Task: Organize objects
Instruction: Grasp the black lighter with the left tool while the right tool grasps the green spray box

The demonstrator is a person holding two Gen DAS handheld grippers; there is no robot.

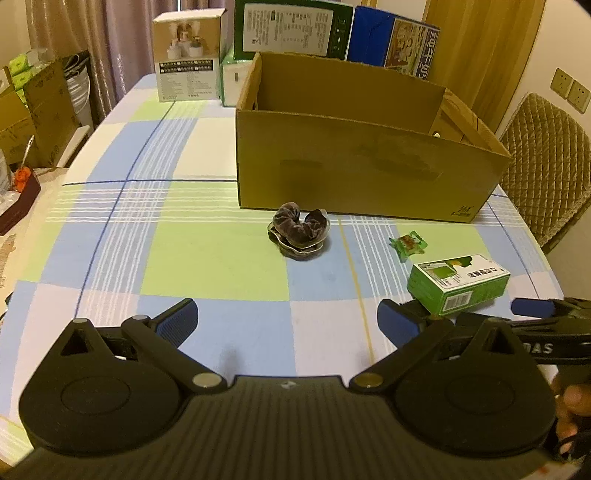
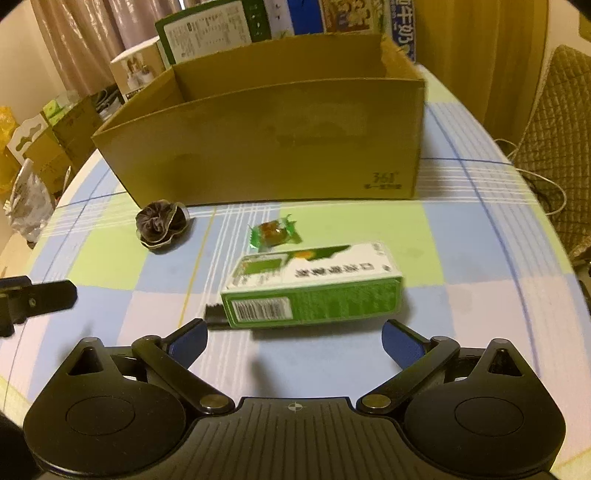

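A green and white carton (image 2: 314,288) lies flat on the checked tablecloth, just beyond my right gripper (image 2: 294,338), which is open with nothing between its blue pads. Behind the carton lie a green-wrapped candy (image 2: 273,230) and, to the left, a dark velvet scrunchie (image 2: 160,225). An open cardboard box (image 2: 266,147) stands behind them all. My left gripper (image 1: 290,321) is open and low over the table, well short of the scrunchie (image 1: 301,230). In that view the candy (image 1: 408,243) and carton (image 1: 458,282) lie to the right, in front of the cardboard box (image 1: 362,170).
Printed cartons (image 1: 295,27) and a white box (image 1: 186,55) stand behind the cardboard box. A quilted chair (image 1: 546,166) is at the right table edge, and stacked boxes (image 1: 33,110) sit off the left edge. A small dark ribbed piece (image 2: 214,314) shows by the carton's left end.
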